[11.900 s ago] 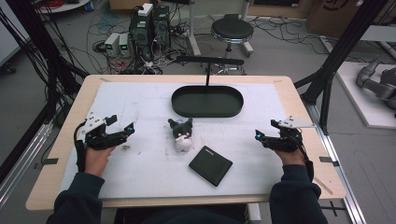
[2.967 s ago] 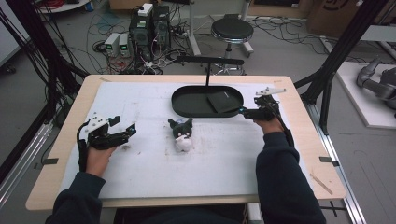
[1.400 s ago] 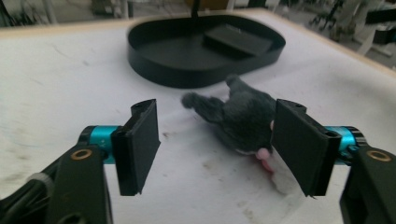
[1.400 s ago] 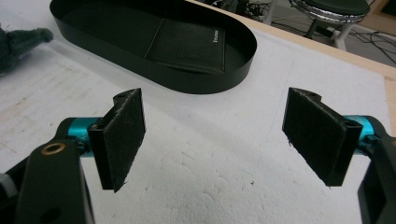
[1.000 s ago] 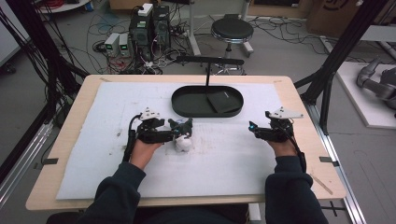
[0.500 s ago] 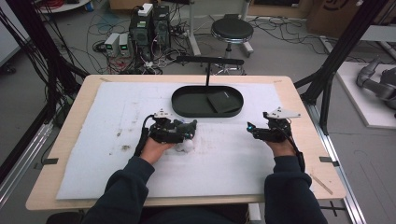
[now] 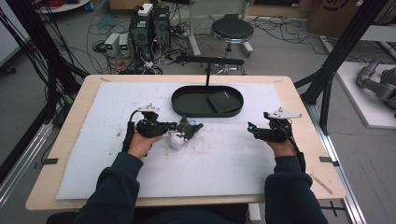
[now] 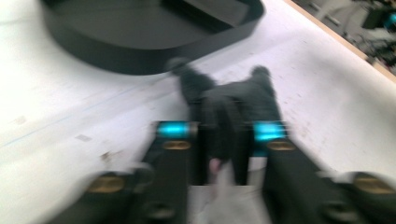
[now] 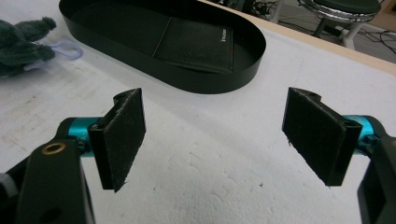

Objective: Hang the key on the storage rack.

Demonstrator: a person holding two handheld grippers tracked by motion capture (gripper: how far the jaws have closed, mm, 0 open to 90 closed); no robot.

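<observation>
Left gripper (image 8: 218, 135): jaws narrow, closed onto the dark plush toy (image 8: 229, 105), pads pinching its body. Left gripper view is motion-blurred, so exact contact on the pads is hard to read.

Right gripper (image 9: 212, 137): jaws wide apart, nothing between them, hovering over the white mat (image 9: 210, 186), touching nothing.

Plush toy in the high view (image 7: 184, 133) sits mid-table, at 7 o'clock from the black oval tray (image 7: 180, 100) and just clear of its rim. Left gripper (image 7: 161, 128) comes at it from 9 o'clock. The right gripper (image 7: 261, 132) is well apart at 3 o'clock.

Hidden/unclear: toy's near part is covered by the jaws; its white lower part shows in the high view only as a blob. Right gripper view cuts the toy at the left edge.

Orientation: toy's long axis runs roughly 7 to 1 o'clock, dark ears toward the tray. Black wallet (image 7: 223, 100) lies flat in the tray's right half.
</observation>
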